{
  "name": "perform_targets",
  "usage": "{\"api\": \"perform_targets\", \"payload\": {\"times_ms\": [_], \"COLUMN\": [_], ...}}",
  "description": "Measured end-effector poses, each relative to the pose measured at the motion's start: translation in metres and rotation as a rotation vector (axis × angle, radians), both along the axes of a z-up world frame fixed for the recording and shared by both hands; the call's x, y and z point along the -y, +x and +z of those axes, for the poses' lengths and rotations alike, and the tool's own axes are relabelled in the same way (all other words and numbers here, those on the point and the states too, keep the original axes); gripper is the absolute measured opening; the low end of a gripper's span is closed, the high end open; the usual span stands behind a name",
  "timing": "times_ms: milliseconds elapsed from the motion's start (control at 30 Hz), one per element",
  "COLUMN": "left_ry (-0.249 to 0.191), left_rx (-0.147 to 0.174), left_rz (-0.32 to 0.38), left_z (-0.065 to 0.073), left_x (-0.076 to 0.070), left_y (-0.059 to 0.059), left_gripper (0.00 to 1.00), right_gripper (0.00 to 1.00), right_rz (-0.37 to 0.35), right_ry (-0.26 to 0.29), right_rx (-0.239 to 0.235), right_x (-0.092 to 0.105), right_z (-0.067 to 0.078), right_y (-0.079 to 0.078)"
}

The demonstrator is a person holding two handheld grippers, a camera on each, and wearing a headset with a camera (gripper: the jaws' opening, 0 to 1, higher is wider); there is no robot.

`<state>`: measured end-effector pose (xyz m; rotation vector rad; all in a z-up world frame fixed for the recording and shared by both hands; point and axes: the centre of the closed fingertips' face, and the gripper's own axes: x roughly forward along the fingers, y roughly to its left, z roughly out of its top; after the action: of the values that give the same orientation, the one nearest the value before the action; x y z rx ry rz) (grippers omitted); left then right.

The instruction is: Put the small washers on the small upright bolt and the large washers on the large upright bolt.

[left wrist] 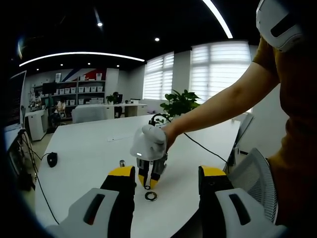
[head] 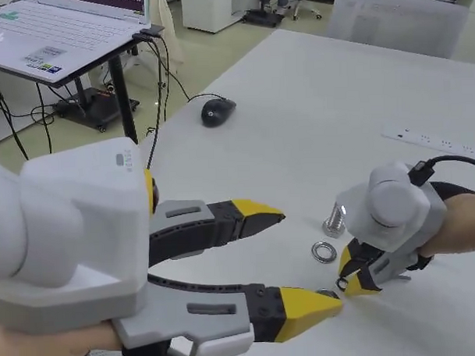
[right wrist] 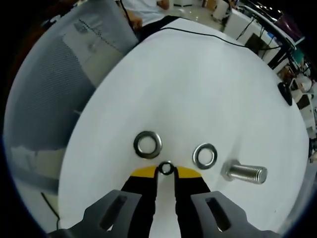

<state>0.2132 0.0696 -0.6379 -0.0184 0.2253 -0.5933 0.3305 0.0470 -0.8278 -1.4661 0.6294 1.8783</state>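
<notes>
Right gripper view: right gripper [right wrist: 166,174] pinches a small washer [right wrist: 166,168] at its tips, low over white table [right wrist: 188,89]. 2 large washers [right wrist: 147,144] lie flat just ahead, the second [right wrist: 204,155] near the upright bolt [right wrist: 245,173]. Head view: left gripper [head: 308,257] jaws spread wide, nothing btwn

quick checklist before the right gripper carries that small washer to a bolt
1. Small washer held at the right gripper tips: ok, the jaws are closed on it.
2. Washer lifted off the table: cannot tell.
3. Bolt standing upright: ok.
4. That bolt is the small one: cannot tell, nothing to compare it with.
5. Left gripper open and back from the work: ok.
6. Two large washers lying flat, off the bolt: ok.
</notes>
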Motion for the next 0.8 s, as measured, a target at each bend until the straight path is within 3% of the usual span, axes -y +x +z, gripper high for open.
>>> {"api": "perform_targets", "payload": {"times_ms": [333, 400, 600, 700, 800], "left_ry": [0.005, 0.007, 0.014, 0.017, 0.022], "left_rx": [-0.002, -0.006, -0.014, -0.013, -0.018], "left_rz": [-0.011, -0.016, -0.047, -0.075, -0.096], "left_z": [0.000, -0.001, -0.003, -0.003, -0.005], "left_x": [0.002, 0.003, 0.009, 0.015, 0.020], "left_y": [0.001, 0.001, 0.005, 0.006, 0.008], "left_gripper": [0.50, 0.50, 0.50, 0.50, 0.50], "right_gripper": [0.12, 0.12, 0.12, 0.12, 0.12], "right_rz": [-0.058, -0.101, -0.213, -0.255, -0.311], "right_ry": [0.010, 0.025, 0.061, 0.061, 0.066], "right_rx": [0.005, -0.019, 0.002, 0.043, 0.051], "right_x": [0.001, 0.006, 0.038, 0.058, 0.076], "right_z": [0.005, 0.012, 0.039, 0.045, 0.051], "right_y": [0.004, 0.005, 0.030, 0.044, 0.052]}}
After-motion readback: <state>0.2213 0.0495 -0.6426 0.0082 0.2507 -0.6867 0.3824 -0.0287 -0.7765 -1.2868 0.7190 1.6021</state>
